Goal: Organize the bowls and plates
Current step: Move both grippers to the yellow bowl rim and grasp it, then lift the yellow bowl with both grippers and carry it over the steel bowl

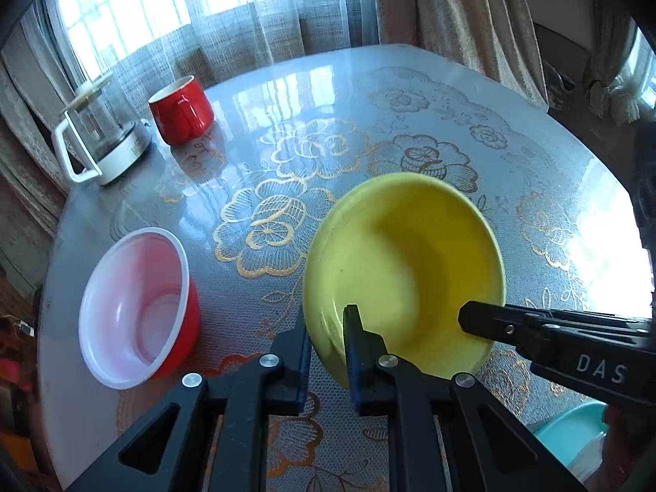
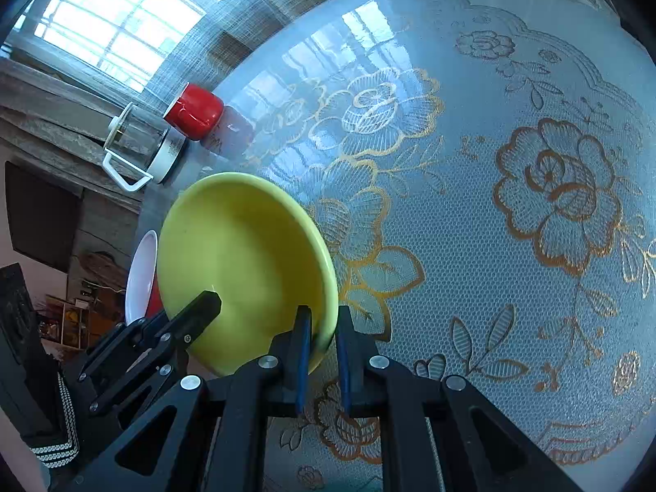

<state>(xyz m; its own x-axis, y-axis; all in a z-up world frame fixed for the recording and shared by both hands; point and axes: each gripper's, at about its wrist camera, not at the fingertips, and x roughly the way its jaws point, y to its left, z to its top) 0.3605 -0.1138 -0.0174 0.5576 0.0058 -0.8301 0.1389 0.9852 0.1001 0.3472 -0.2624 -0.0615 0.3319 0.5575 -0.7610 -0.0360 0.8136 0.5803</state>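
Lace-covered table [image 1: 410, 94] carries everything, and I place things by the yellow bowl [image 1: 404, 270], tilted above its near middle. Glossy and stiff, likely slippery, so I take it by the rim: my left gripper [image 1: 326, 352] and right gripper [image 2: 322, 352] both pinch it there. Red bowl [image 1: 135, 307] sits just left; glass pitcher [image 1: 100, 135] and red mug [image 1: 182, 108] stand clear beyond.

Home dining room: round table [image 1: 410, 82] under floral lace cloth, sheer and heavy curtains [image 1: 471, 12] at gridded window [image 2: 119, 12], glass coffee press [image 1: 102, 131], red mug [image 1: 182, 108]
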